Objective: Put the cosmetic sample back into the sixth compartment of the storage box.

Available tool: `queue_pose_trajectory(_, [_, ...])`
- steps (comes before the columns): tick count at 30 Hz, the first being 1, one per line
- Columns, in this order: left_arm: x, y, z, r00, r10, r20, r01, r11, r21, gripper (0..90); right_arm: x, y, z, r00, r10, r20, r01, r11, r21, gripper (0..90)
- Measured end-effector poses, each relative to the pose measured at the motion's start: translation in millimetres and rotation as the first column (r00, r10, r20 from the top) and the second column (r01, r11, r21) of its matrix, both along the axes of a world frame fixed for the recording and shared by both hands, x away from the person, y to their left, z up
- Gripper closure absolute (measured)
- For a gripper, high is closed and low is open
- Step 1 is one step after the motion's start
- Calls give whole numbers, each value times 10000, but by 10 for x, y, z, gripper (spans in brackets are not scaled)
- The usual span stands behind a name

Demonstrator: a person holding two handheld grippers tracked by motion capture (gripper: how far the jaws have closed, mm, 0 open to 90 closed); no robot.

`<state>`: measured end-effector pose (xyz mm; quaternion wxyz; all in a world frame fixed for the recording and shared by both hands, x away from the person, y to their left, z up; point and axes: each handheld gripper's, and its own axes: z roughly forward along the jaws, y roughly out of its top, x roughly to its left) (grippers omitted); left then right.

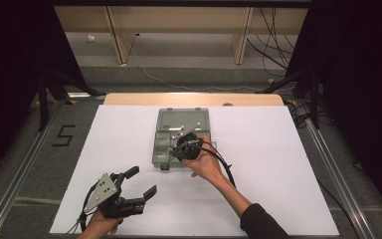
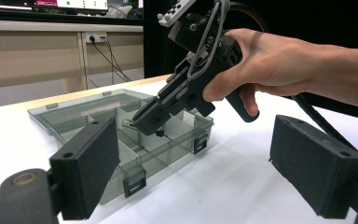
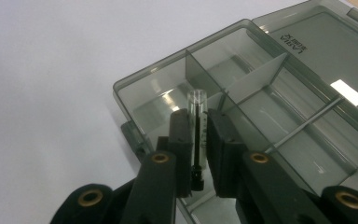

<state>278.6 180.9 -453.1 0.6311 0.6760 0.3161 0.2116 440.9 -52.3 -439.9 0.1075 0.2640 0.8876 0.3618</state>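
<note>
Right tool [image 3: 199, 140] pinches a clear tube [image 3: 197, 116], its lower end hidden, over the box [image 3: 140, 93]; left tool [image 1: 143, 183] wide.

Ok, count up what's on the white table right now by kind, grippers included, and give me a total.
Grippers: 2, left gripper open, right gripper shut on the tube.
Compartment boxes: 1, smoky clear organizer box, lid open.
Small clear tubes: 1, tube with a dark insert, held over the box.
Total: 4
</note>
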Motion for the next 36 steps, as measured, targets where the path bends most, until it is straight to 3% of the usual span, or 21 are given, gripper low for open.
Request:
queue_pose_trajectory(6, [3,-5,-1,10000,-39,85,40,9999,-131,150,26,5,-41,9998,-192,33,191,9998,67,805])
queue_pose_trajectory(7, [3,-5,-1,9999,-49,88,50,9999,-149,150,33,1,-45,9997,-239,-5,239,9996,122,737])
queue_pose_trajectory(8, [3,-5,-1,9999,-49,88,50,9999,-149,150,33,1,-45,9997,-239,-5,239,9996,122,737])
queue_pose_trajectory(9, [4,-4,-1,9999,-54,86,56,9999,-140,150,38,-10,-15,9993,-374,46,374,9993,21,635])
queue_pose_trajectory(18, [2,-5,1,9999,-73,106,74,9998,-168,150,-6,-86,145,9978,-667,13,664,9953,706,502])
queue_pose_trajectory(19, [3,-3,0,9999,-68,102,70,9999,-147,150,-1,-85,155,9981,-463,417,431,9963,738,480])
queue_pose_trajectory(22, [6,0,0,9999,-62,107,63,9999,-122,150,-33,-71,182,9987,-444,258,422,9960,786,445])
queue_pose_trajectory(23, [6,0,-1,9999,-57,102,58,9999,-123,151,-50,-71,211,9997,-167,197,150,9965,823,416])
queue_pose_trajectory(24, [6,3,0,9999,-74,111,75,9999,-88,150,-57,-65,204,9987,-243,441,203,9958,890,399])
queue_pose_trajectory(32, [0,12,6,10000,2,76,-2,10000,11,150,-132,-117,302,9970,237,743,-320,9931,1125,332])
queue_pose_trajectory(35, [7,6,0,9999,-51,118,51,10000,-57,150,-186,-167,371,9965,207,812,-315,9905,1338,321])
queue_pose_trajectory(36, [3,9,3,10000,-2,78,2,10000,18,150,-214,-193,407,9944,219,1033,-379,9871,1556,320])
